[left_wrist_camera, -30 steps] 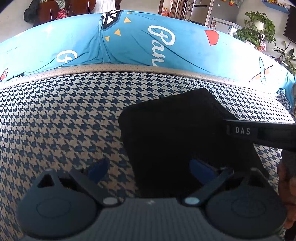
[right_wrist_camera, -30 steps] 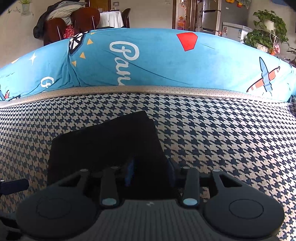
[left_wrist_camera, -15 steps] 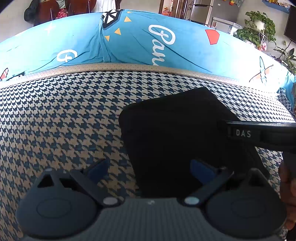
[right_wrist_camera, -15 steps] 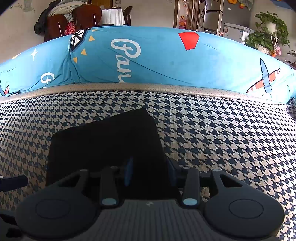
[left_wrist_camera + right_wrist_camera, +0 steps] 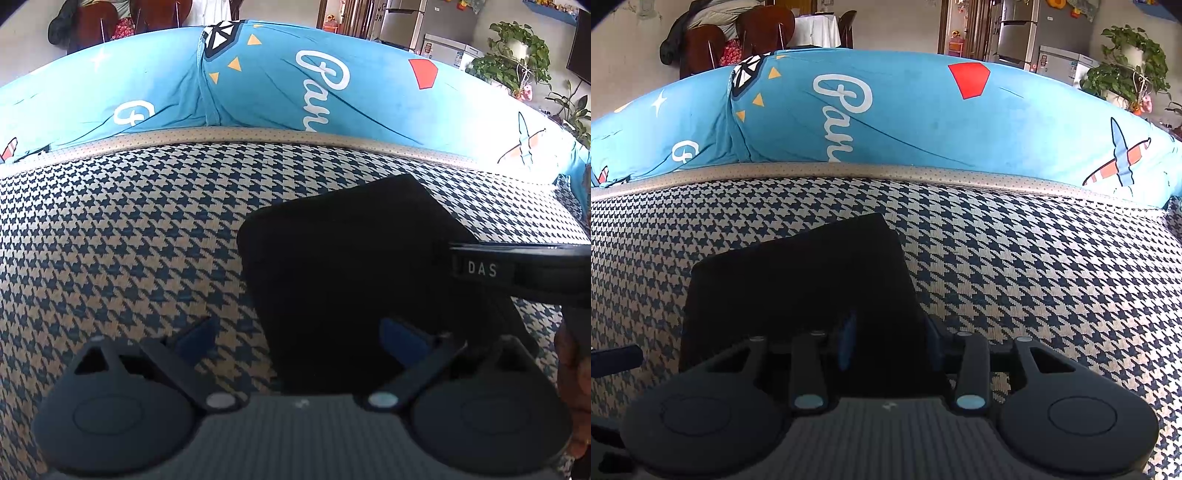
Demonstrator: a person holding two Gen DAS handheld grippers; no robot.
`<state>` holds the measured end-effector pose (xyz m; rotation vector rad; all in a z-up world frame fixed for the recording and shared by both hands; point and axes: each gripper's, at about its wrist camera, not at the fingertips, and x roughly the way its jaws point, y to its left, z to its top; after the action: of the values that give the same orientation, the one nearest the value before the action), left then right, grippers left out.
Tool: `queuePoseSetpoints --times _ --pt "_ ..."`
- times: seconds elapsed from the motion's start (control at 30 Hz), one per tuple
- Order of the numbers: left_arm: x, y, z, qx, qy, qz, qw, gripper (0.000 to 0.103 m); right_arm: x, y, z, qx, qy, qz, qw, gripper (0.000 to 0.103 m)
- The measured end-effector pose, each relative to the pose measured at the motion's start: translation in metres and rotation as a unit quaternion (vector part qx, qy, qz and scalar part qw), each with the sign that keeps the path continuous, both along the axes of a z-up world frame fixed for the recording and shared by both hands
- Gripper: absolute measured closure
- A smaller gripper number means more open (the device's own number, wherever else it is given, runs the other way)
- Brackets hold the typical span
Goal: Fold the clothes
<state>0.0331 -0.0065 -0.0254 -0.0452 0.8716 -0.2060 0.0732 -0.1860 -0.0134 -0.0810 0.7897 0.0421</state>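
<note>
Two hand-held grippers tilt down over a folded black cloth (image 5: 351, 280) lying flat on the checked sofa seat (image 5: 129, 240). The left hand-held gripper (image 5: 295, 332) gapes wide and holds nothing. The right hand-held gripper (image 5: 890, 339) is narrow, its blue pads on either side of the cloth's near edge; I cannot tell if it pinches. Behind sits a smooth blue cushion (image 5: 905, 122).

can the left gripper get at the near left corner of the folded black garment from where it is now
Probably yes. The left gripper is open over the black garment's near left edge, with only bare houndstooth cover beside it. The right gripper is further right, not in the way.
</note>
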Motion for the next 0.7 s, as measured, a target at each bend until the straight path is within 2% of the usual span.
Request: queuePoseSetpoints --times 0.7 --pt "0.0 -0.003 0.0007 0.016 -0.001 0.005 0.9999 0.003 -0.0012 0.002 0.0023 -0.01 0.002 0.001 1.0 0.062"
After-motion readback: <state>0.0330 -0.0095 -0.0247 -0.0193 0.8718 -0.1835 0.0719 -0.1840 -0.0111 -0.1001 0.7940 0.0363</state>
